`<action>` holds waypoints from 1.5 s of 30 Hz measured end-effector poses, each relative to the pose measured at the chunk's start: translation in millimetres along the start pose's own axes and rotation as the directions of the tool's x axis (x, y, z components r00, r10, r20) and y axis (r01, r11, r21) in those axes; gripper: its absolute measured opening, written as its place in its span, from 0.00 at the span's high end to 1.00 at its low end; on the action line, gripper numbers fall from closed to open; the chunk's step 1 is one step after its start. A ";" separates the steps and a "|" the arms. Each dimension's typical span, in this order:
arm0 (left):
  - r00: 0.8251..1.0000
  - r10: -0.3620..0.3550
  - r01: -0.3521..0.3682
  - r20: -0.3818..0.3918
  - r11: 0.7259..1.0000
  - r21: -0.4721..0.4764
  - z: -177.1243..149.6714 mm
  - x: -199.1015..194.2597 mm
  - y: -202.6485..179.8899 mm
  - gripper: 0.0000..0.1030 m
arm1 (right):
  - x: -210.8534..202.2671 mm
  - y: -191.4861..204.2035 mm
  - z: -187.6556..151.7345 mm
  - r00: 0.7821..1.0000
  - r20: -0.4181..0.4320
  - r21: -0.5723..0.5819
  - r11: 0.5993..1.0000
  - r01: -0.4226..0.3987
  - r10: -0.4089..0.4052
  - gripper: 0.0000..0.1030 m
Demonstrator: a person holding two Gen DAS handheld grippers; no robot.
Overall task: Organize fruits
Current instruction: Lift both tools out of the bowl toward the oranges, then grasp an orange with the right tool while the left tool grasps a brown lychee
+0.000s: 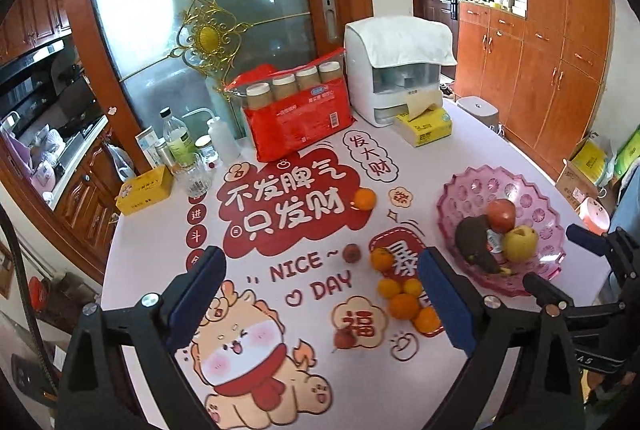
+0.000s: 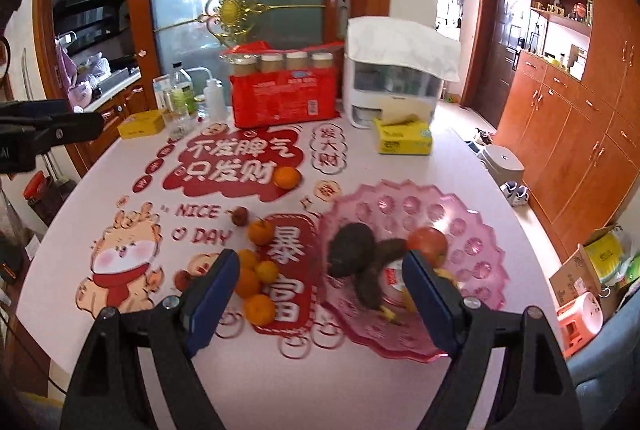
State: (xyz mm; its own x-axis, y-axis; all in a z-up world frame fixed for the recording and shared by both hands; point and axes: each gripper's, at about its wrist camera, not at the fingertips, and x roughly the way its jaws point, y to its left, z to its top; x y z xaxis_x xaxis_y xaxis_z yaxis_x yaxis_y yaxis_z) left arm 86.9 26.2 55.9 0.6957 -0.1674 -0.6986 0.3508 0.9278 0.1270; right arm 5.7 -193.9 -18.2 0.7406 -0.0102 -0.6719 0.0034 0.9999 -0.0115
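A pink plastic fruit tray (image 1: 472, 182) (image 2: 400, 198) on the table holds a red apple (image 1: 502, 214) (image 2: 428, 242), a yellow apple (image 1: 520, 242) and a blackened banana (image 1: 474, 244) (image 2: 360, 258). Left of the tray lies a cluster of several oranges (image 1: 400, 298) (image 2: 252, 282). A lone orange (image 1: 365, 199) (image 2: 287, 177) sits farther back. Two small red fruits (image 1: 352, 253) (image 2: 240, 216) lie nearby. My left gripper (image 1: 320, 294) hovers open above the table, empty. My right gripper (image 2: 322, 290) hangs open over the tray's near edge, holding nothing.
At the back stand a red pack of cups (image 1: 296, 110), a white appliance under a cloth (image 1: 396, 70), a yellow tissue box (image 1: 424, 126), bottles (image 1: 180, 142) and a yellow carton (image 1: 146, 190). The table's right edge drops to a floor with boxes and a stool.
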 end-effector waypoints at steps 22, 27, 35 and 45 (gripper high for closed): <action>0.935 -0.204 0.209 -0.290 0.978 -0.012 -126.2 175.8 4.3 0.07 | 96.0 82.3 -68.2 0.973 -0.226 0.073 0.997 -0.024 0.041 0.32; 0.927 -0.225 0.227 -0.300 0.973 -0.030 -138.9 192.2 -0.1 0.10 | 115.2 77.6 -78.0 0.971 -0.237 0.126 0.992 -0.005 0.035 0.32; 0.913 -0.258 0.251 -0.318 0.966 -0.063 -149.6 210.4 -6.0 0.27 | 145.0 67.4 -86.5 0.965 -0.260 0.169 0.985 0.024 0.021 0.38; 0.900 -0.288 0.272 -0.326 0.958 -0.095 -153.9 216.9 -11.1 0.48 | 163.3 60.8 -90.8 0.959 -0.277 0.190 0.982 0.003 0.051 0.49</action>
State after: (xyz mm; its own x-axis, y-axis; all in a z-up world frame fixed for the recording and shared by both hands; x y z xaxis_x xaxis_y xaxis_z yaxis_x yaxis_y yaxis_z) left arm 137.4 30.8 -205.4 0.3208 -0.3093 -0.8952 0.4659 0.8744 -0.1352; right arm 65.8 -135.4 -195.8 0.5244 0.0397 -0.8505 0.1331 0.9828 0.1280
